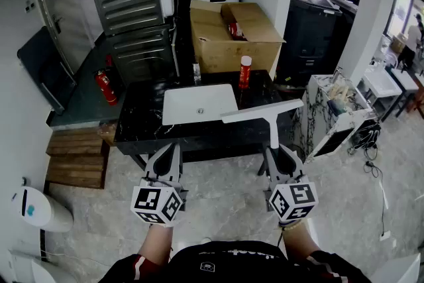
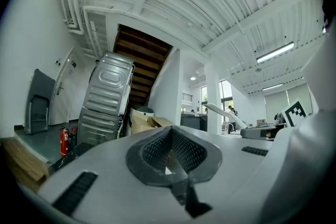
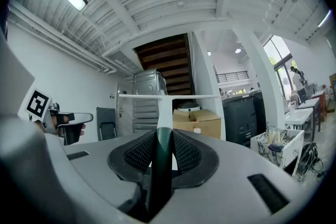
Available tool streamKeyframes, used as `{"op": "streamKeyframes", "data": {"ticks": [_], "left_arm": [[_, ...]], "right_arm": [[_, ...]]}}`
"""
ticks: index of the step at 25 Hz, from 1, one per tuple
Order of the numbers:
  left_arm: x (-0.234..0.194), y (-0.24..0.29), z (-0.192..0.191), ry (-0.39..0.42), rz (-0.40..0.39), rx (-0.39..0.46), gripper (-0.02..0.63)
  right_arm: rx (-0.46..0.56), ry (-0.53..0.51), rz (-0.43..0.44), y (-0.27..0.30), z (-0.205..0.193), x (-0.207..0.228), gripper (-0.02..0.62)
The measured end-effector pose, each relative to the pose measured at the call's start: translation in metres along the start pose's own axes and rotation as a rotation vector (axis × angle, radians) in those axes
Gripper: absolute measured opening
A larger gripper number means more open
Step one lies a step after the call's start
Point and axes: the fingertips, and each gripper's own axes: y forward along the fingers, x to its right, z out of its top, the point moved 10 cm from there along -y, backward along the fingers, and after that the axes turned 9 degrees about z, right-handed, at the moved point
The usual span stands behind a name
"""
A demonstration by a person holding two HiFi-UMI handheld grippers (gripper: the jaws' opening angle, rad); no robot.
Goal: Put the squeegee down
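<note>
Right gripper (image 1: 275,153), jaws pinching the squeegee (image 1: 262,112) by its handle, blade held above the black table (image 1: 136,117): lower it level onto the table before releasing; left gripper (image 1: 166,154) pressed together, empty.

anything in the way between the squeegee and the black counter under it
Nothing visible blocks it. The squeegee, held in the right gripper, hangs over the black counter's front right part. The white sink lies by the blade's left end; the red bottle stands farther back.

The squeegee (image 1: 262,113) hangs above the table (image 1: 136,126) right of the sink (image 1: 199,104), bottle (image 1: 245,71) and box (image 1: 218,50) behind.
</note>
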Motion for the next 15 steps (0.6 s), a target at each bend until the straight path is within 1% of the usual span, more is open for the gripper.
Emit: {"op": "streamKeyframes", "data": {"ticks": [15], "left_arm": [[0.0007, 0.0030, -0.0001, -0.007, -0.011, 0.005, 0.012]], "right_arm": [[0.012, 0.006, 0.003, -0.0007, 0.0008, -0.0014, 0.123]]}}
